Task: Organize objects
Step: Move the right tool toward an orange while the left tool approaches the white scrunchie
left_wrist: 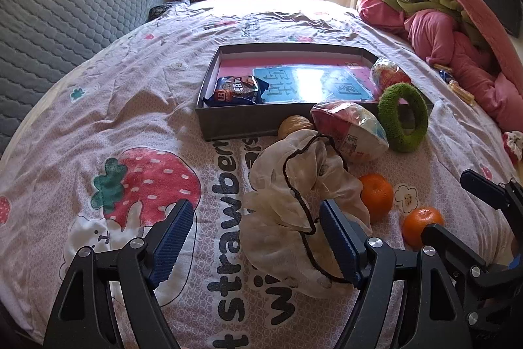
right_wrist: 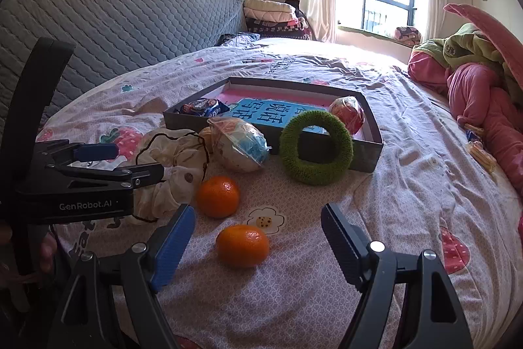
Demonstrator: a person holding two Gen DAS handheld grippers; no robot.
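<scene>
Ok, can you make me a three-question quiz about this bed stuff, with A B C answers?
1. Where is the blue book?
A. inside the box
B. on the pillow
C. under the oranges

2. How many oranges lie on the bed?
A. one
B. two
C. four

3. How are the right gripper's jaws?
A. shut on an orange
B. shut on the ring
C. open, holding nothing

Answers:
1. A, the book lies flat on the box's pink floor.
2. B, one orange sits behind another orange.
3. C, the fingers stand apart, touching nothing.
</scene>
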